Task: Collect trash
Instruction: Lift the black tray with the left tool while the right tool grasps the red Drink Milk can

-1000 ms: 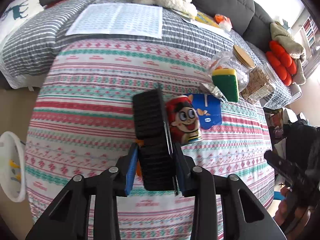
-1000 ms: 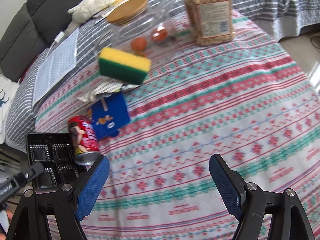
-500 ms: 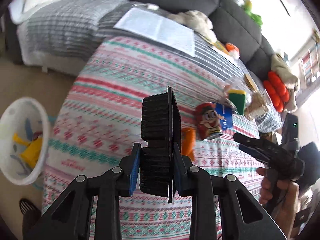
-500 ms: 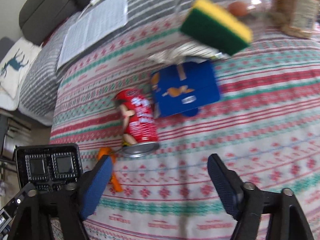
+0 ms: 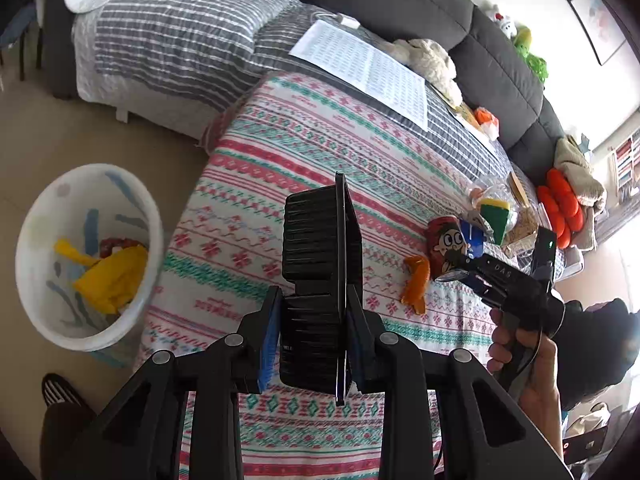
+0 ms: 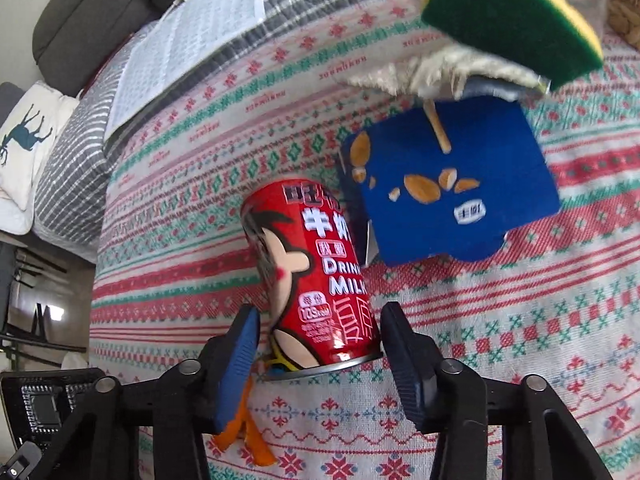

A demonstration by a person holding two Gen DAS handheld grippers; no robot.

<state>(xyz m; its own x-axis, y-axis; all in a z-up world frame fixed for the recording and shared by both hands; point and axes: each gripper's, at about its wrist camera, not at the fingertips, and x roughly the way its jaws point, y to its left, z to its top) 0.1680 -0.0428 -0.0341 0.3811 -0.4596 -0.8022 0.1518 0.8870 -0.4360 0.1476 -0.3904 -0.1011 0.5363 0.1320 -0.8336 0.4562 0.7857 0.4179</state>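
Note:
My left gripper (image 5: pixel 312 312) is shut on a black plastic tray (image 5: pixel 320 248), held on edge above the patterned tablecloth (image 5: pixel 280 168). A white trash bin (image 5: pixel 84 256) with yellow scraps stands on the floor at the left. My right gripper (image 6: pixel 320 344) is open, its pads on either side of a red milk can (image 6: pixel 316 280) lying on the cloth; whether they touch it is unclear. An orange peel (image 6: pixel 244 436) lies under its left finger. A blue snack box (image 6: pixel 452 184) lies just beyond the can. The can (image 5: pixel 444 244) and peel (image 5: pixel 416 280) also show in the left wrist view.
A green and yellow sponge (image 6: pixel 512 20) sits over a crumpled wrapper (image 6: pixel 432 72) behind the box. A printed sheet (image 5: pixel 368 68) lies on the grey striped blanket. A dark sofa (image 5: pixel 420 4) runs along the back. A jar (image 5: pixel 516 192) stands at the far right.
My left gripper has swung left with the tray, bringing the bin closer into view. My right gripper has moved in onto the red can and narrowed around it.

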